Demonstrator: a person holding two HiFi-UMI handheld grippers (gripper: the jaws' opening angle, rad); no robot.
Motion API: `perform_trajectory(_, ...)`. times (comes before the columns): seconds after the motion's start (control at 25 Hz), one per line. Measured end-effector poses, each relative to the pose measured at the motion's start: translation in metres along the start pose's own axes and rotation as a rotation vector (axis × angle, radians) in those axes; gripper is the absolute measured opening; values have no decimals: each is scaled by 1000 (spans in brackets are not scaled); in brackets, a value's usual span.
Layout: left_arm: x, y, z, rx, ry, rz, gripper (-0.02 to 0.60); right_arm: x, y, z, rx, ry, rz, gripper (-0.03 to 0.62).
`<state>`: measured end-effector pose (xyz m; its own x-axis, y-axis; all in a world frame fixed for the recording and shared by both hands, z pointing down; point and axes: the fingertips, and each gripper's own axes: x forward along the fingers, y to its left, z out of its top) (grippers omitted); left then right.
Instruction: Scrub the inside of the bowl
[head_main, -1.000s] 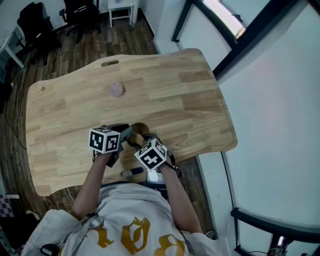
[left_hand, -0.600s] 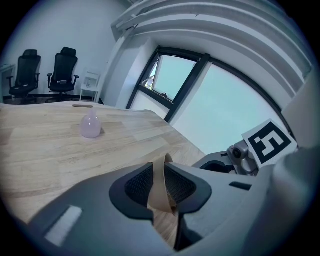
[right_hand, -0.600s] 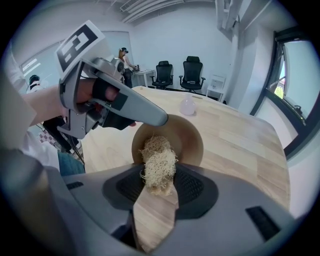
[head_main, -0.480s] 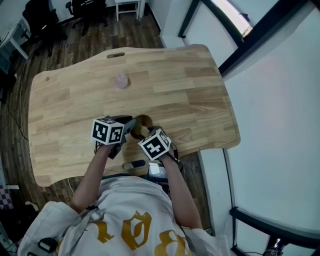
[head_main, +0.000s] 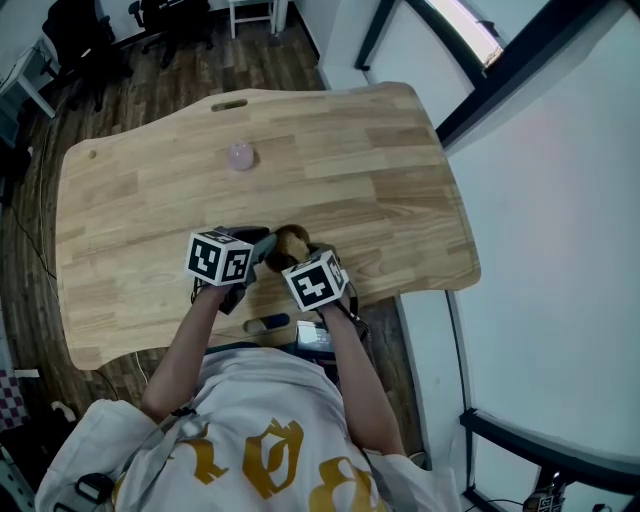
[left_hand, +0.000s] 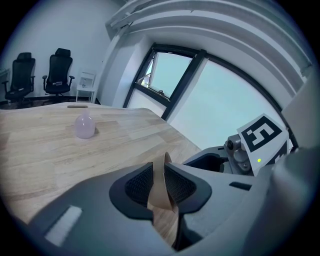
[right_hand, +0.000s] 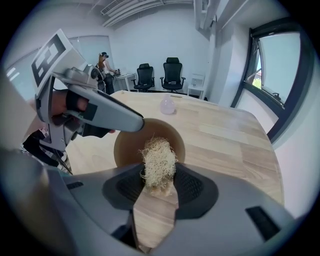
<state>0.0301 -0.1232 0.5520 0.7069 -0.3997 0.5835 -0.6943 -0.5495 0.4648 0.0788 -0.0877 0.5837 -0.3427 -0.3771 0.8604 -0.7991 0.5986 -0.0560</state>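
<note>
Near your edge of the table (head_main: 400, 180), between your two hands, sits the bowl (head_main: 293, 240), its hollow facing your right gripper (right_hand: 159, 184). I cannot tell whether it is tilted or lifted off the wood.

Your left gripper (left_hand: 159, 186) is clamped on the rim, and the thin brown wall stands edge-on between the two pads. Your right gripper is closed on a tuft of pale, wiry scrubber (right_hand: 158, 159). The tuft pokes out past the jaw tips and hangs just in front of the bowl's inside. I cannot see whether the fibres touch it yet.

The step in hand looks like the scrubbing itself, so here is how to do it well:

- **Contact:** Push the tuft right into the hollow until the fibres flatten against the bottom, then work in small circles outward and up the wall.
- **Pressure:** Keep it modest. A bowl held at one spot on its rim will likely want to swing about that pinch, so press toward the left grip rather than away from it.
- **Left jaw:** One left jaw sits inside the bowl, so steer round it and turn the bowl to reach that patch.
- **Scrubber:** The tuft looks soft and could work loose, so hold it firmly.

A small pink object (head_main: 240, 155) lies well apart, farther up the table — it should not get in your way.
</note>
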Motion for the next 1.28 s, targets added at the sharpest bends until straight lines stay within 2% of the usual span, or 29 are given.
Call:
perform_trajectory(0.16, 1, -2, -2, -6, 5, -9, 71, -1, -9, 1, 6, -18, -39, 164)
perform_trajectory(0.44, -1, 2, -2, -31, 3, -10, 71, 2, -9, 5, -3, -37, -59, 164)
perform_trajectory(1.0, -4, 13, -1, -78, -12, -17, 71, 4, 19, 21, -108, -70, 38, 164)
perform_trajectory(1.28, -4, 20, -3, -100, -16, -9, 71, 10, 34, 18, -164, -50, 101, 164)
